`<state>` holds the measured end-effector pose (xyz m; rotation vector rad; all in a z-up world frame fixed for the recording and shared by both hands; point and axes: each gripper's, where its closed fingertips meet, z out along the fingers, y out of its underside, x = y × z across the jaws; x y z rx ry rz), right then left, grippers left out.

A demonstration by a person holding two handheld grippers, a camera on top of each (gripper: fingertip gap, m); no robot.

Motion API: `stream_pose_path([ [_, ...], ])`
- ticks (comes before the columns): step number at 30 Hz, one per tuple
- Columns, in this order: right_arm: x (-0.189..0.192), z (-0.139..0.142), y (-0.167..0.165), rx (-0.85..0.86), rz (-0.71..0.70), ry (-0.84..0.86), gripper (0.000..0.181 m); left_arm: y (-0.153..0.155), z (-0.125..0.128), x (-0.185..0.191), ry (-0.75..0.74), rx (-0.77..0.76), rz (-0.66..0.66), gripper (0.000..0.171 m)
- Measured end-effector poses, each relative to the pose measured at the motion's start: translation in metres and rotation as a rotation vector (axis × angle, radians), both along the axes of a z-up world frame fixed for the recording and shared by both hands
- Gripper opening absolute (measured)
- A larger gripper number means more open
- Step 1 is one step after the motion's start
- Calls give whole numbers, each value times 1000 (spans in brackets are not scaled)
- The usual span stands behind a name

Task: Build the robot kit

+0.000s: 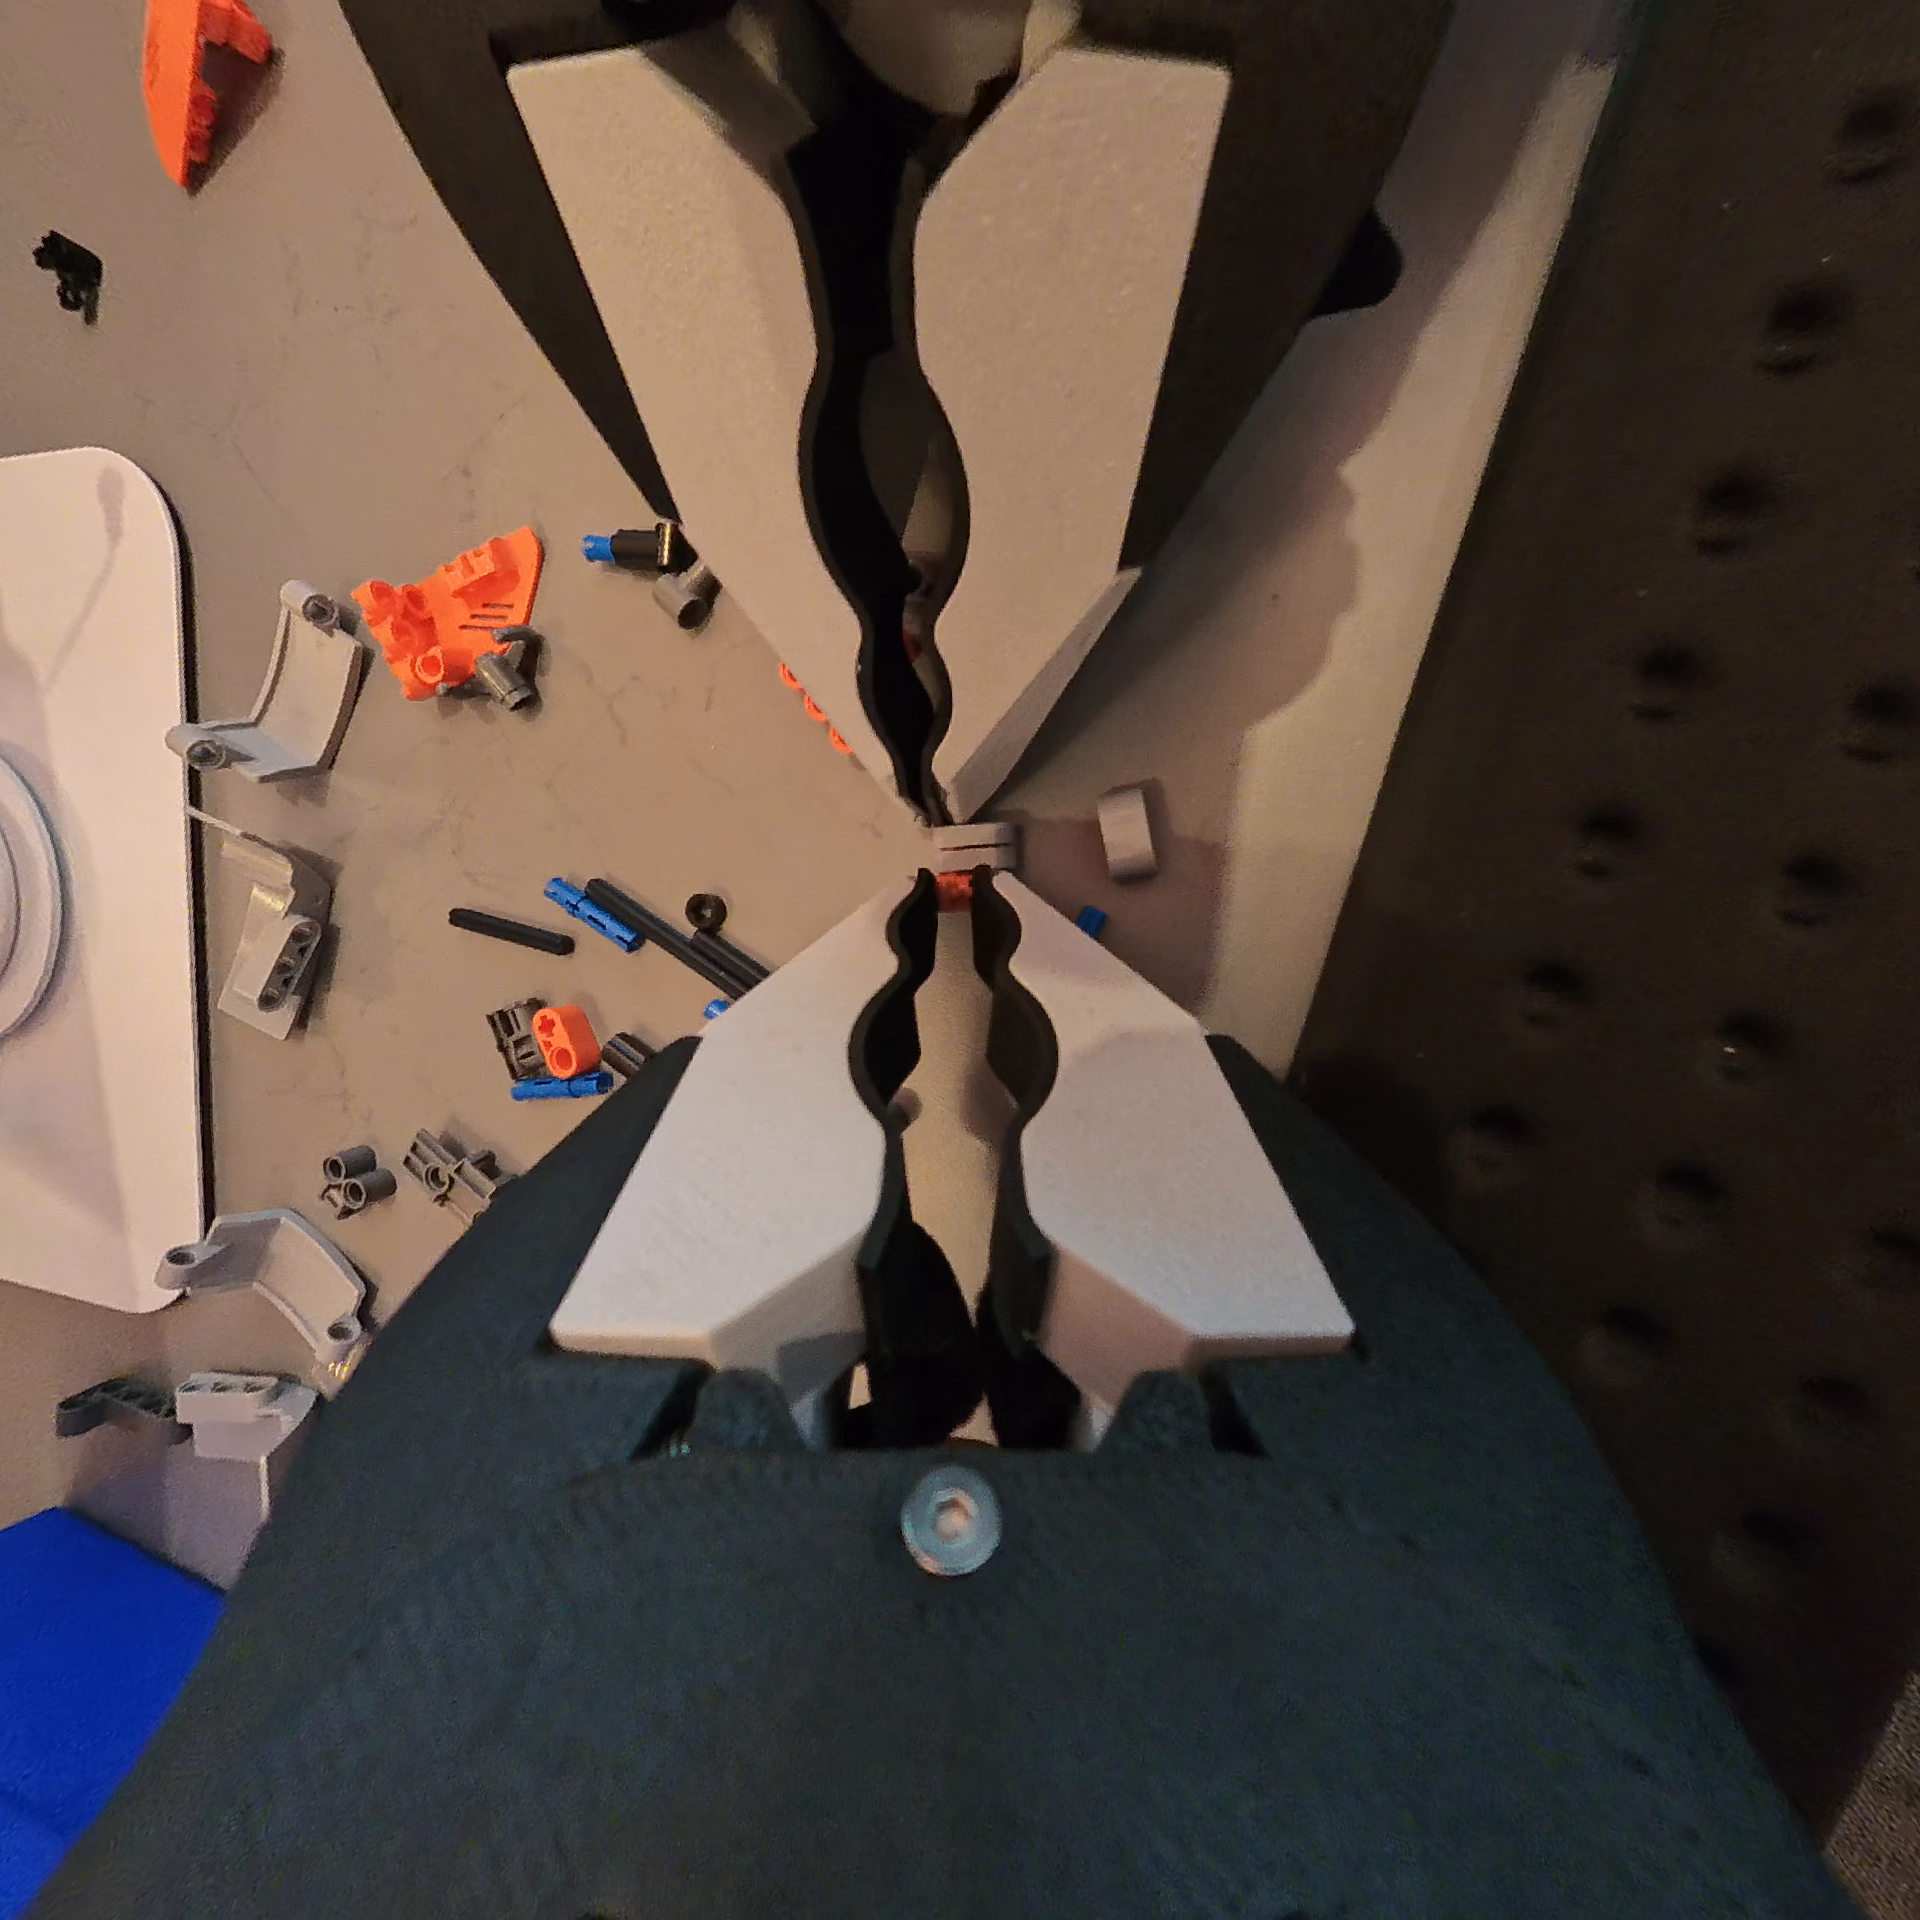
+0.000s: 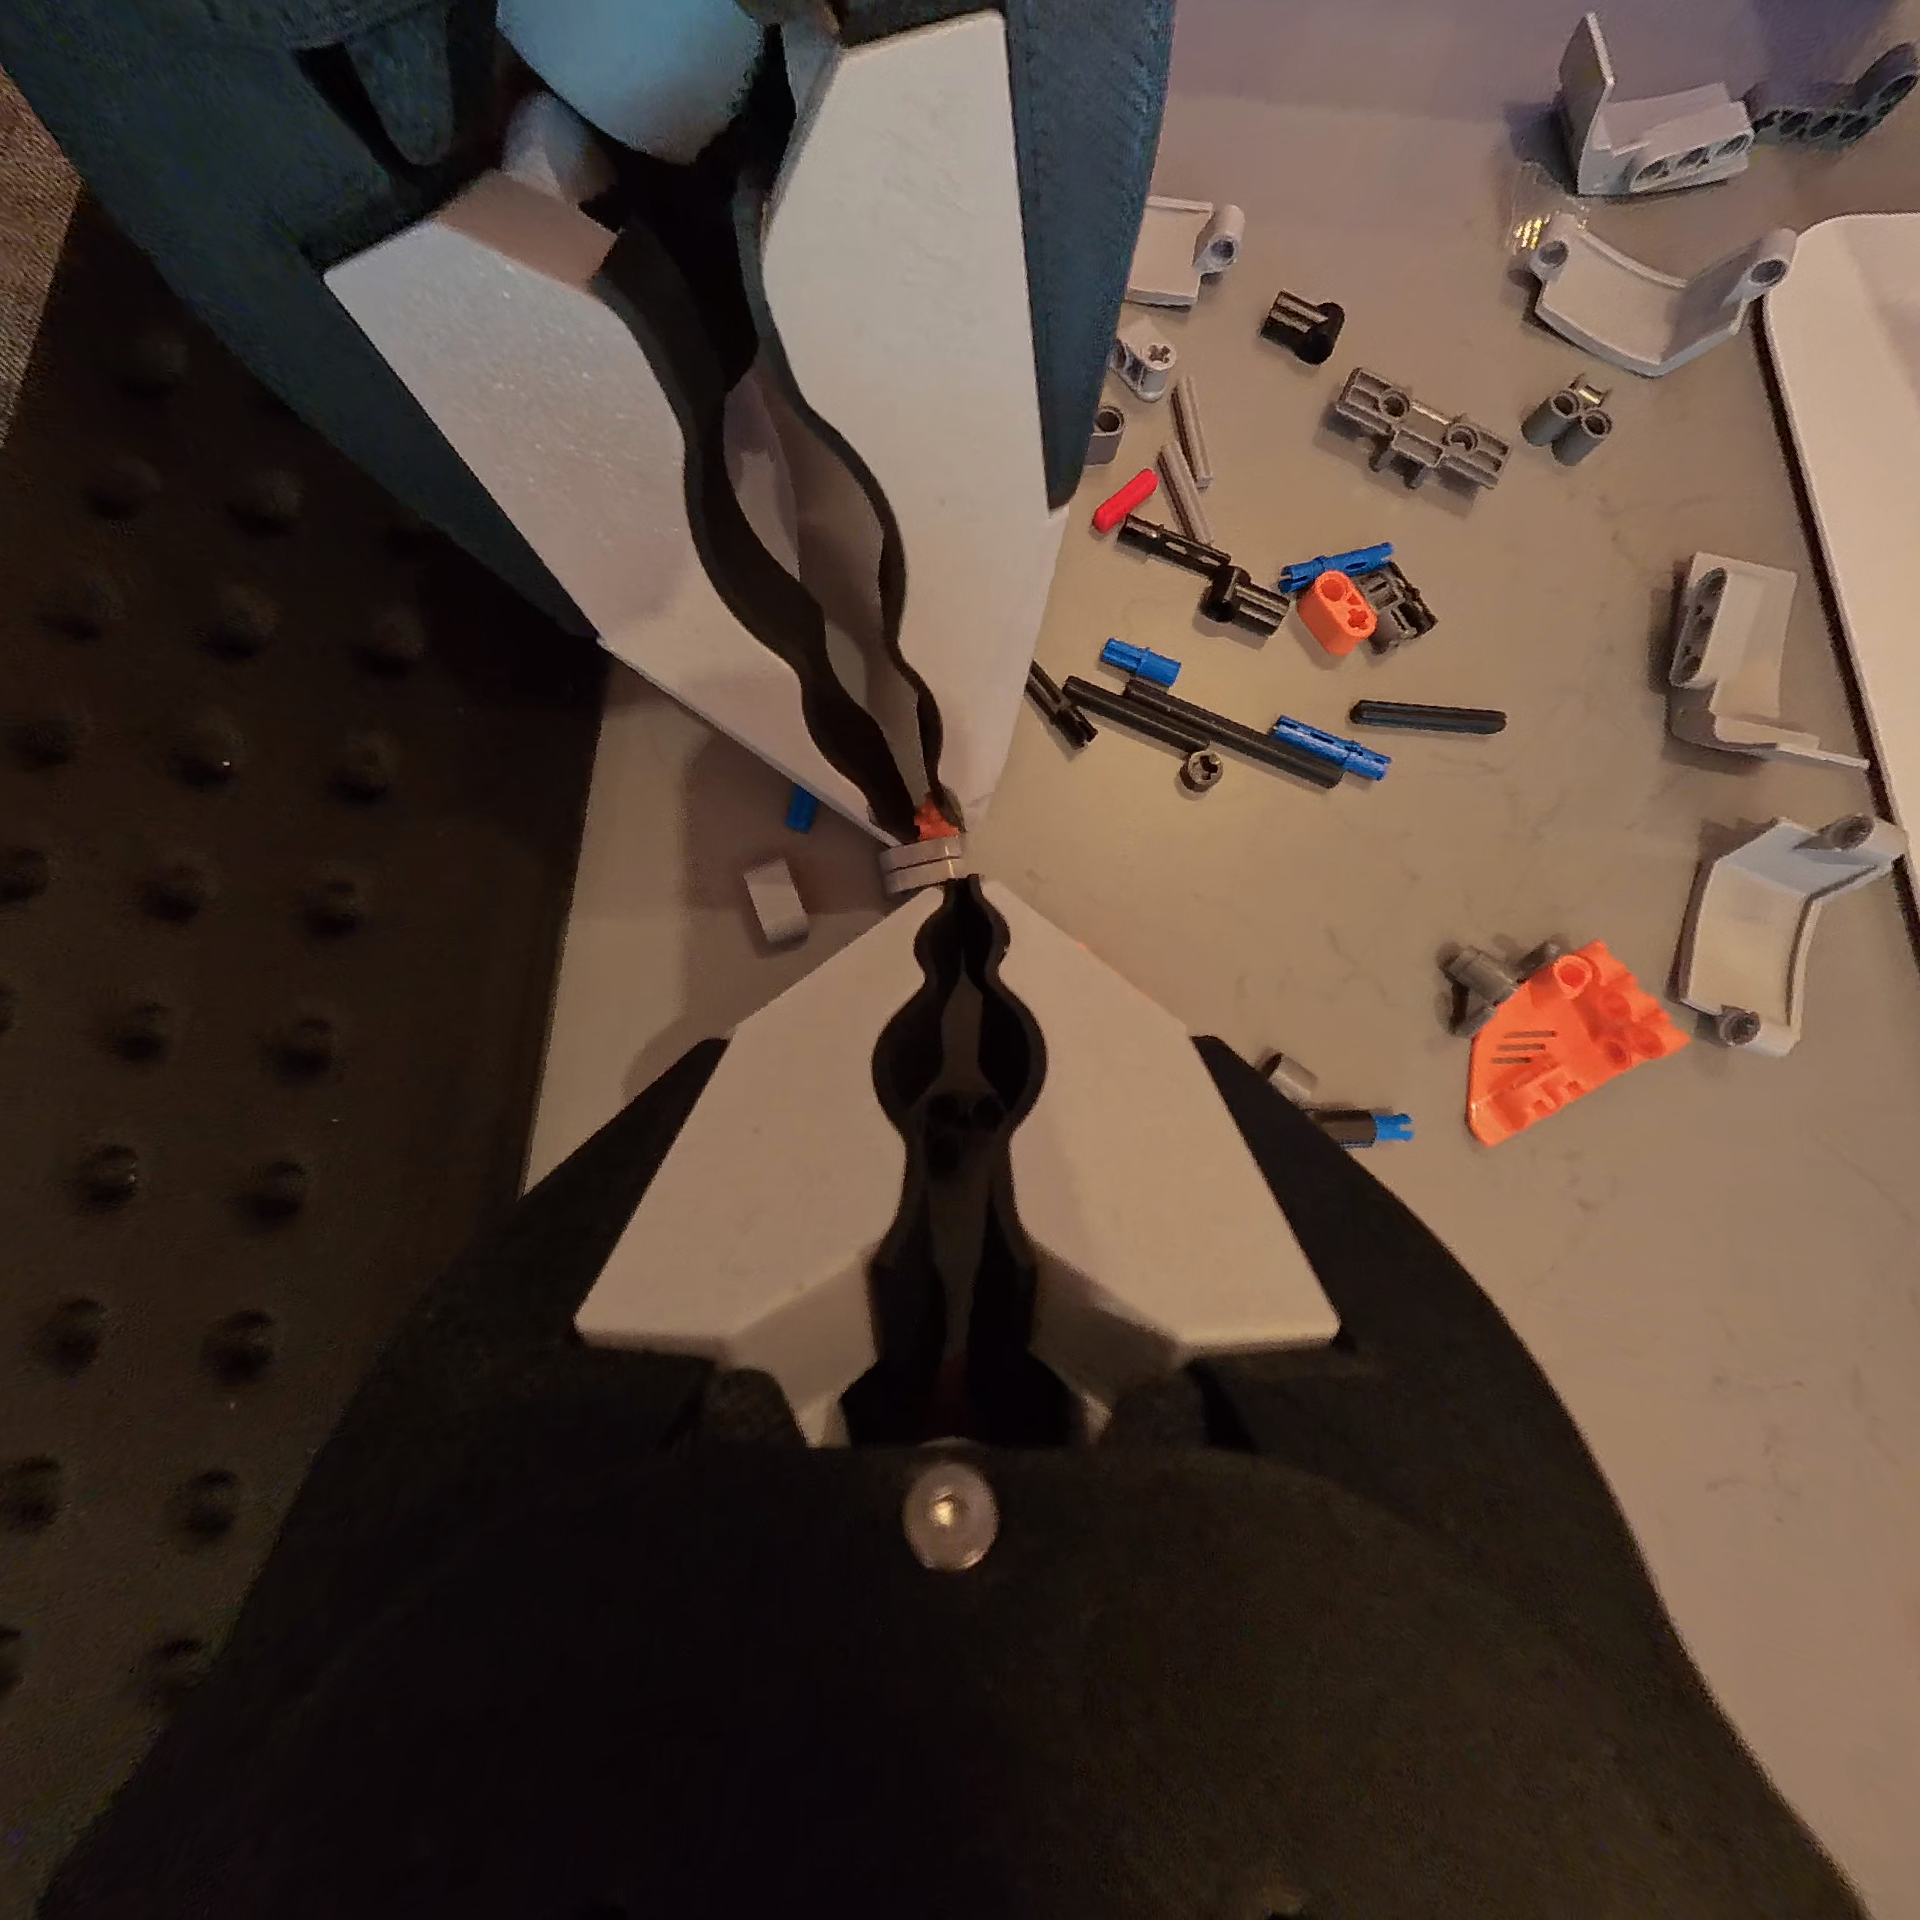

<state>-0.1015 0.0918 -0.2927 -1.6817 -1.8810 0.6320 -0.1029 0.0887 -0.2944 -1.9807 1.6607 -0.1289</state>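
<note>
A hobby or lab bench set up for small-parts assembly.
Loose plastic building pieces point(image 2: 1340, 613) scattered over a pale marbled tabletop point(image 2: 1195, 935), dark dimpled foam panel point(image 1: 1714, 831) along one edge, a white tray point(image 1: 94, 883) opposite.

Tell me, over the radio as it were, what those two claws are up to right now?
Left gripper shut on small orange piece. Right gripper shut, tips at grey stacked piece. Both meet tip to tip above table. Loose grey block beside them.
</note>
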Motion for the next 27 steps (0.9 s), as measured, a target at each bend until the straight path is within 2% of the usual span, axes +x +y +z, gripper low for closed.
stream_pose_path([
  [13,-1,1,0,50,0,0,0,-1,0,-1,-17,35,24,4],
  [16,4,6,3,28,-8,25,0,2,3,2,-73,79,46,5],
  [18,9,13,6,2,-23,63,3,2,10,5,-92,175,17,5],
  [23,8,33,5,-118,-52,183,21,21,49,5,-86,561,-6,5],
  [27,5,59,10,-146,-76,317,18,26,67,8,-51,751,-35,5],
])
